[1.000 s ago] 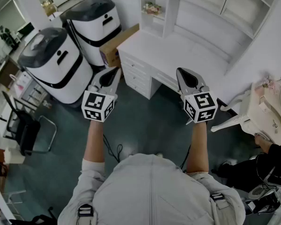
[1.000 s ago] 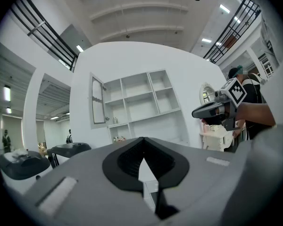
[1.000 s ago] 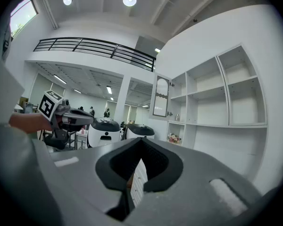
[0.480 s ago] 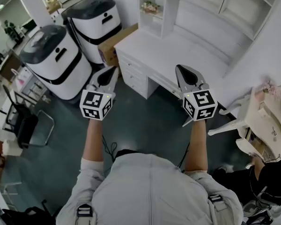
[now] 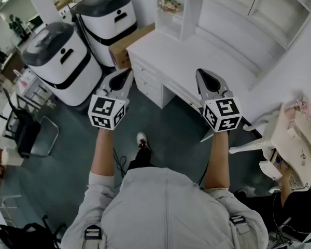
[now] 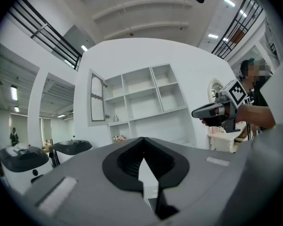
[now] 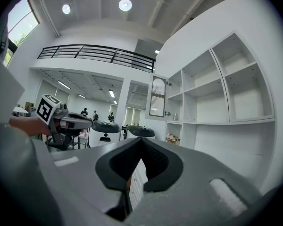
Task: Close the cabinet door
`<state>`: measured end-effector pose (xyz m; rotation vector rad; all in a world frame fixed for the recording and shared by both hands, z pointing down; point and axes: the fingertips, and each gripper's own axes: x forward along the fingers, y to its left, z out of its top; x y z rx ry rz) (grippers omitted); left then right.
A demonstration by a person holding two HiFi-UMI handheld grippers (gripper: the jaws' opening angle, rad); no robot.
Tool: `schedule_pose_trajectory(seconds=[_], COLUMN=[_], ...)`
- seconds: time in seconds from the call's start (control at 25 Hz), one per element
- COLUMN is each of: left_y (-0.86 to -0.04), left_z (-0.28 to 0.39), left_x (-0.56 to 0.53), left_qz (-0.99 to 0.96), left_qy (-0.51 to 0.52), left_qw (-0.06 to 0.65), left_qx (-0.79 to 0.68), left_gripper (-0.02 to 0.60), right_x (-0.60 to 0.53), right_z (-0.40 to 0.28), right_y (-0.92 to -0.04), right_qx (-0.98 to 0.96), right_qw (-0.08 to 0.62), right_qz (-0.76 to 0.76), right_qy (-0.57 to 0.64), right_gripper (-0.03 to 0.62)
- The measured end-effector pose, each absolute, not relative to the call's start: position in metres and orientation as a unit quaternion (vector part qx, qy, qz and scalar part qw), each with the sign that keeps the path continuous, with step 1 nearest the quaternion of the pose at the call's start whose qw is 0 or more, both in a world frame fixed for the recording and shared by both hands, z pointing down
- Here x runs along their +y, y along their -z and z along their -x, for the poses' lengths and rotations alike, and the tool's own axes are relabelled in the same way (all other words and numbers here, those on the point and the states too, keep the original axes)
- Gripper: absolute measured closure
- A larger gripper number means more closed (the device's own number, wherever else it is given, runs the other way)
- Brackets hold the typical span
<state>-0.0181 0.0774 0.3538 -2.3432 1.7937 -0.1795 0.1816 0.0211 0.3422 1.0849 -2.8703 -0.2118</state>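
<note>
The left gripper (image 5: 123, 81) and right gripper (image 5: 206, 82) are held level, jaws pressed together on nothing, probably readied for pushing. The cabinet door (image 6: 98, 98) is seen standing open at the nine o'clock edge of the shelves (image 6: 146, 93), well apart from both.

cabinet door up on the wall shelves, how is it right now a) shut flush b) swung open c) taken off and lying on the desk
b: the cabinet door stands swung out from the left end of the shelf unit.
</note>
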Motion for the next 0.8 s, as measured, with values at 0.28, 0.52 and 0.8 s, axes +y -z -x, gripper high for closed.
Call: schedule_pose_trajectory(seconds=[0.28, 0.52, 0.8], left_y=[-0.361, -0.357, -0.345], left_z=[0.042, 0.087, 0.148], left_x=[0.014, -0.05, -0.123], left_qz=[0.789, 0.792, 0.798], left_qy=[0.073, 0.063, 0.056], left_qw=[0.102, 0.097, 0.091], left_qx=[0.601, 0.599, 0.593], left_gripper=[0.563, 0.563, 0.563], right_x=[-0.031, -0.097, -0.166], right_z=[-0.157, -0.112, -0.058], right_y=[-0.342, -0.338, -0.327], right_qx=[-0.936, -0.931, -0.927], right_qw=[0.012, 0.012, 0.014], right_qz=[-0.348, -0.361, -0.372], right_qy=[0.061, 0.054, 0.052], right_gripper=[0.592, 0.592, 0.592])
